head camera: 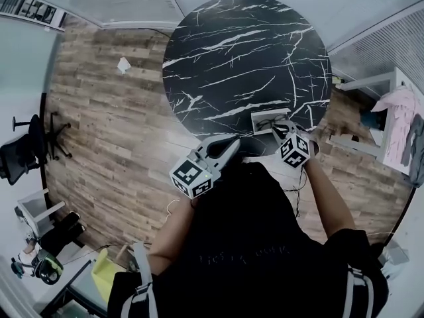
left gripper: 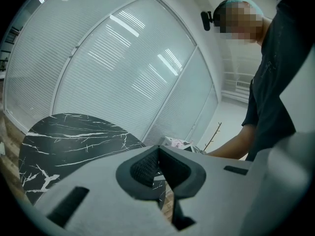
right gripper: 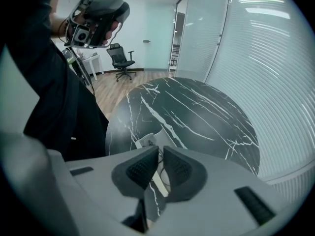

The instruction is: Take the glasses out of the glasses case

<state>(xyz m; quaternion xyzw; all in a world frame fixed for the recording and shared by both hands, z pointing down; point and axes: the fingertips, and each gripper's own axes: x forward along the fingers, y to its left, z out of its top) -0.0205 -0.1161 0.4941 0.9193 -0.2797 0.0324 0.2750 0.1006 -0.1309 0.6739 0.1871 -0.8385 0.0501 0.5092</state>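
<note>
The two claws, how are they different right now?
The left claw is shut on nothing; the right claw shows a thin gap. The left claw is held up off the table; the right claw reaches the open case at its edge. Whether the right claw pinches the glasses is unclear. Both are grey with dark ribbed pads.

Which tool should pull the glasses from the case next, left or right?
Right. The right tool is at the open glasses case on the table's near edge, jaws slightly apart. The left tool hangs off the table, jaws together.
</note>
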